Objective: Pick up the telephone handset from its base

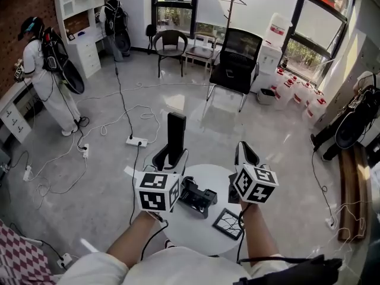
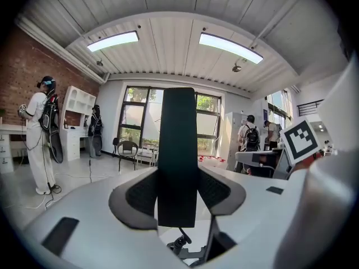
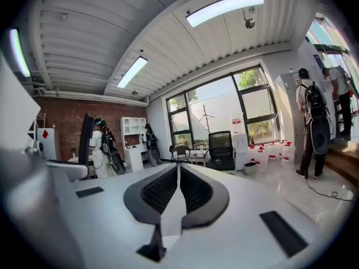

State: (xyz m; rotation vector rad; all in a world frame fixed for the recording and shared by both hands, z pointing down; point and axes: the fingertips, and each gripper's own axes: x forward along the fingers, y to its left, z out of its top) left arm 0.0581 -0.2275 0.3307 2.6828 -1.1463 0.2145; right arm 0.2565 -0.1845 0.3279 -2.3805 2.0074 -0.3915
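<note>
White table (image 1: 191, 227) bears the base (image 1: 199, 198) at its middle; my left tongs (image 1: 170, 157) grip the handset (image 1: 176, 129) clear of it, right tongs (image 1: 246, 154) closed, empty; lift looks done, next hold steady

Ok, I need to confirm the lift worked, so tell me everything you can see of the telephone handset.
The telephone handset is a slim, plain black bar, plastic by its look. It stands upright, clamped near its lower end between the pads of the left hand-held gripper, lifted off its base on the round white table. Nothing else touches it.
</note>
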